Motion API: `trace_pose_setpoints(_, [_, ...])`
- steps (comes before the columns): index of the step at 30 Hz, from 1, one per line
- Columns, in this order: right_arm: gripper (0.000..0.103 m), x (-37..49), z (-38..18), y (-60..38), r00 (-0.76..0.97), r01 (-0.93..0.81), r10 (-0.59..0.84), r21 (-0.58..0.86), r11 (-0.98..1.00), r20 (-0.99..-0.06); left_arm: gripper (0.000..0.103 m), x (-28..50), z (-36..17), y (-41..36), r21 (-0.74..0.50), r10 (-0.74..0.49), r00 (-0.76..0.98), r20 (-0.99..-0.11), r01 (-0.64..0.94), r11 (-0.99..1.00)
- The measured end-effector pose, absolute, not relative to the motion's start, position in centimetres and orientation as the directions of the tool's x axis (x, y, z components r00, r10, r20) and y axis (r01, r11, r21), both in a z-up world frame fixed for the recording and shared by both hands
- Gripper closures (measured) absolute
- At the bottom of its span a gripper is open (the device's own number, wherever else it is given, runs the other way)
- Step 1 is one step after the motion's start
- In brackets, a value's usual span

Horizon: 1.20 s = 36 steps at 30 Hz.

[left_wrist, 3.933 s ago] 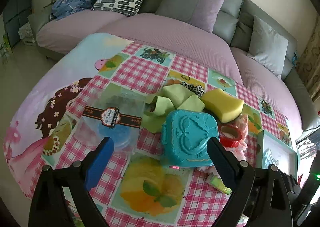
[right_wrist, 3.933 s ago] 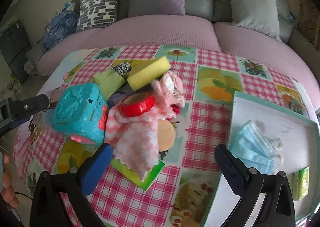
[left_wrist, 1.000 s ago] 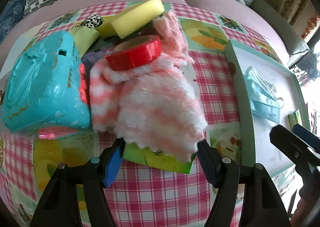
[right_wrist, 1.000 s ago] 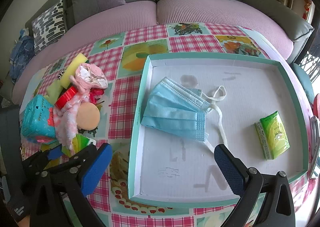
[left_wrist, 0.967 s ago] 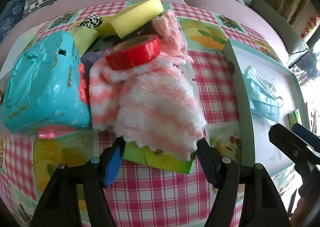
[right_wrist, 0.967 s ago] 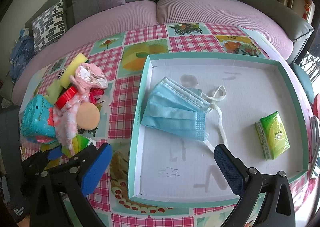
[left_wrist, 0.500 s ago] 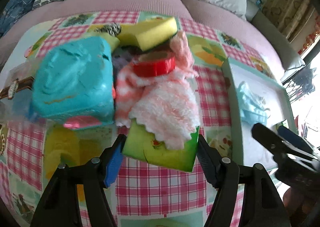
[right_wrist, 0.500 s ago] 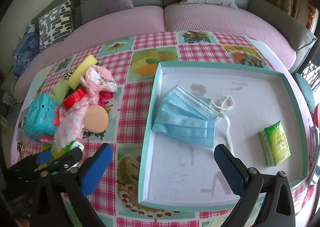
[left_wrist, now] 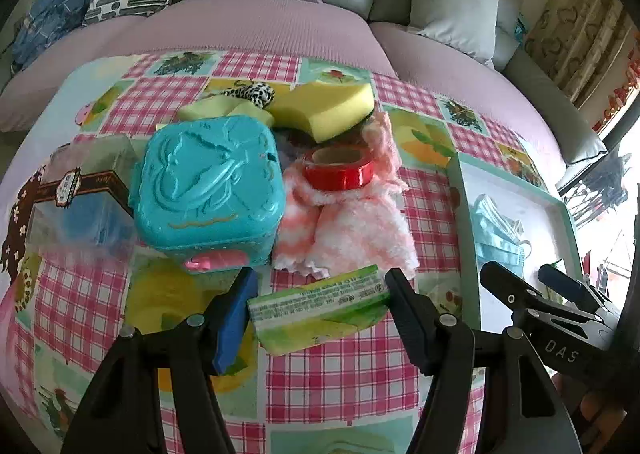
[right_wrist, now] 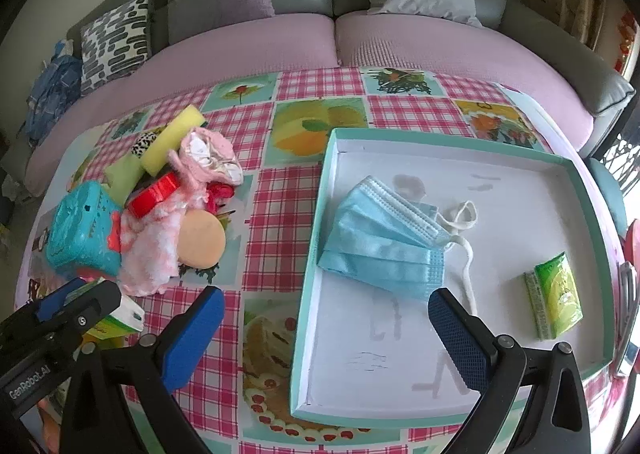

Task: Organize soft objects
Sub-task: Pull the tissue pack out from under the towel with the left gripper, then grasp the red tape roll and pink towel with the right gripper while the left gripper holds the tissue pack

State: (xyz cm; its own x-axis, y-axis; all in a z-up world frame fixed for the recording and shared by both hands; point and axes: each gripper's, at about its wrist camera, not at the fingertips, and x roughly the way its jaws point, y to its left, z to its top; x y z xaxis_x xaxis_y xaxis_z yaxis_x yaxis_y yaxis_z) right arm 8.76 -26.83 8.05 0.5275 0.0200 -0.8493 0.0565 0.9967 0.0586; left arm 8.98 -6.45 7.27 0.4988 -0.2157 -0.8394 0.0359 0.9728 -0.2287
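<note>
My left gripper (left_wrist: 318, 304) is clamped on a green tissue pack (left_wrist: 320, 310), one finger on each short end, and the pack sits tilted above the checked tablecloth (left_wrist: 344, 382). In the right wrist view the same pack (right_wrist: 116, 320) peeks out beside the left gripper's fingers, at the near edge of the pile.

My right gripper (right_wrist: 324, 334) has its jaws spread wide and holds nothing; it hangs over the near left rim of the teal tray (right_wrist: 312, 254).

Just beyond the held pack lies a fluffy pink-and-white cloth (left_wrist: 352, 230), with a red tape roll (left_wrist: 340, 170) resting on top of it. To the left of the cloth stands a teal plastic case (left_wrist: 208, 186), touching it. Behind them lie a yellow sponge (left_wrist: 324, 106) and a pale green cloth (left_wrist: 216, 110). A clear plastic box (left_wrist: 80, 198) stands to the left of the case.

Inside the tray lie a blue face mask (right_wrist: 384, 242), near its left wall, and a second green tissue pack (right_wrist: 556, 294), well apart towards the right wall. A round beige puff (right_wrist: 202, 240) lies against the pink cloth.
</note>
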Motion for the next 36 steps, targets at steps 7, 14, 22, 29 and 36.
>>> trace_pose_setpoints(7, [0.0, 8.8, 8.2, -25.8, 0.537, 0.03, 0.028, 0.053, 0.998, -0.843, 0.036, 8.6, 6.7, -5.9, -0.231, -0.214, 0.489, -0.846, 0.025, 0.973])
trace_pose_setpoints(14, [0.0, 9.1, 8.7, -23.3, 0.567, -0.07, 0.115, 0.091, 0.993, -0.815, 0.036, 7.7, 7.4, -3.6, -0.228, -0.178, 0.521, -0.835, -0.032, 0.973])
trace_pose_setpoints(22, [0.011, 10.2, 8.2, -19.5, 0.575, -0.18, 0.182, 0.094, 0.979, -0.798, 0.036, 7.4, 8.2, -1.0, -0.217, -0.127, 0.552, -0.824, -0.099, 0.971])
trace_pose_setpoints(29, [0.018, 11.1, 8.0, -17.4, 0.593, -0.223, 0.217, 0.101, 0.97, -0.776, 0.036, 7.4, 8.2, 0.4, -0.25, -0.142, 0.56, -0.817, -0.122, 0.96])
trace_pose_setpoints(36, [0.018, 12.8, 8.1, -16.1, 0.606, -0.226, 0.247, 0.133, 0.965, -0.756, 0.036, 7.5, 8.6, 1.7, -0.267, -0.138, 0.577, -0.805, -0.145, 0.953])
